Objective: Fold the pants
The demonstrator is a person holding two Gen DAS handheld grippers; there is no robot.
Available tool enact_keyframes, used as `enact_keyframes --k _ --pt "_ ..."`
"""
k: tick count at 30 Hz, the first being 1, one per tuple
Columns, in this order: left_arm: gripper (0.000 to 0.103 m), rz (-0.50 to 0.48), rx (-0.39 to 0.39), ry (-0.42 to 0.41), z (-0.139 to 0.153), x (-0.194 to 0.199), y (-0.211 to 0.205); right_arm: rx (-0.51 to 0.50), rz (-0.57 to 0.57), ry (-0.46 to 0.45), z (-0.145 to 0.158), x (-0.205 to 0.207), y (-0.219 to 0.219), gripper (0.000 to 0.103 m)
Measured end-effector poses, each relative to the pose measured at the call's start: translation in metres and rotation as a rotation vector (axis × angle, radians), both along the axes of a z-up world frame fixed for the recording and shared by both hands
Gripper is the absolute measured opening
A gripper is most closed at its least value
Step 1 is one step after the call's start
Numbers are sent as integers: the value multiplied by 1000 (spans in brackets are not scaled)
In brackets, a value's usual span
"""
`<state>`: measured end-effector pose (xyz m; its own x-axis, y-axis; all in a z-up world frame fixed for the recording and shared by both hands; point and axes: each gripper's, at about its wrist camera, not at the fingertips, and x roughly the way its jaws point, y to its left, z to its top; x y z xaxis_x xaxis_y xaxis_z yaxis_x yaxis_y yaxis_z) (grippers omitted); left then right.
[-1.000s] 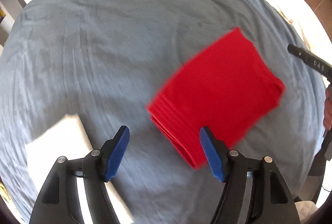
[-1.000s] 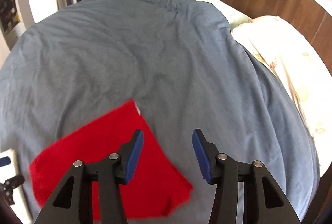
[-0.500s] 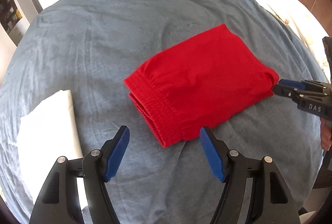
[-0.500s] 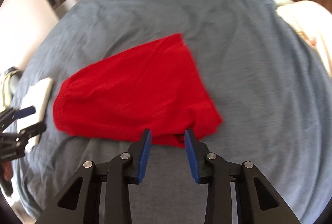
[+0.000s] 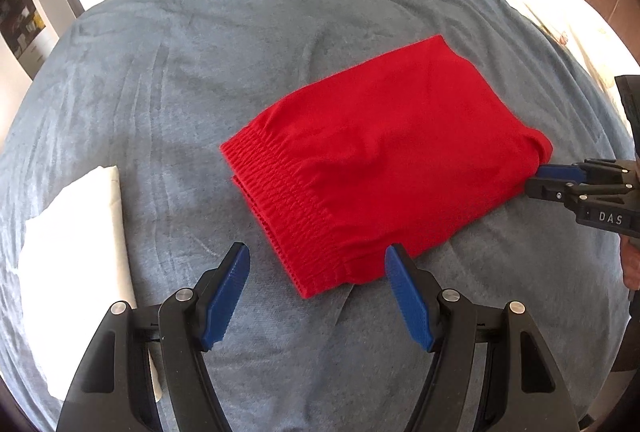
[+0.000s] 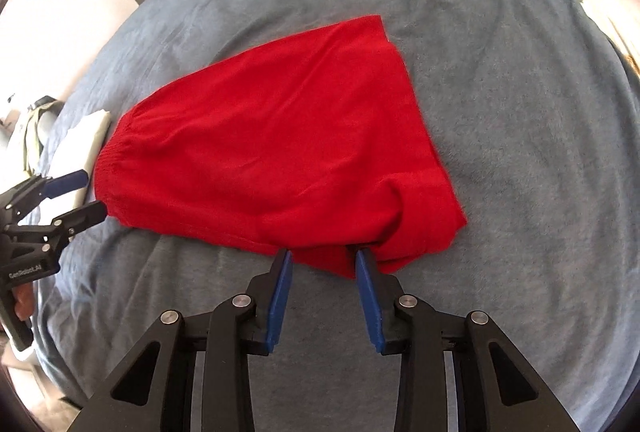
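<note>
**Both grippers at the folded red pants**

While the red pants lie folded on the grey bedspread, we angle both grippers steeply down: the left gripper gapes empty at the waistband, and the right gripper straddles a bunched hem corner, its pads touching cloth, though we cannot tell if they grip.

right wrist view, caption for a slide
Right claw straddling the near edge of folded red pants on a grey duvet.

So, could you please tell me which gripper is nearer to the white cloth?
Left. The left gripper hangs open right beside the white cloth; the right gripper is across the red pants, at their far edge.
</note>
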<state>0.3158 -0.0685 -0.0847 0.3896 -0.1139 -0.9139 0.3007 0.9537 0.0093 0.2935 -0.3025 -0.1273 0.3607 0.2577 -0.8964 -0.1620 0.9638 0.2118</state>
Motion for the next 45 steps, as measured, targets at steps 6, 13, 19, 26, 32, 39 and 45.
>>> enact_keyframes --k 6,13,19,26,32,39,45 --pt "69 5 6 -18 0 4 -2 48 40 46 -4 23 -2 35" --pt "69 20 22 -4 -7 8 3 43 33 69 -8 32 -1 35" --pt "69 5 20 10 -10 4 1 55 33 61 -9 16 1 10" --pt "69 15 -34 52 -12 4 8 -14 50 -26 14 -5 8 3" --pt "69 -35 -49 52 -11 2 8 -21 50 23 9 -24 11 3" --pt "57 -115 -67 90 -24 7 6 -25 -16 67 1 -37 4 3" --pt "54 -126 -107 123 -32 16 6 -18 16 51 7 -42 13 3"
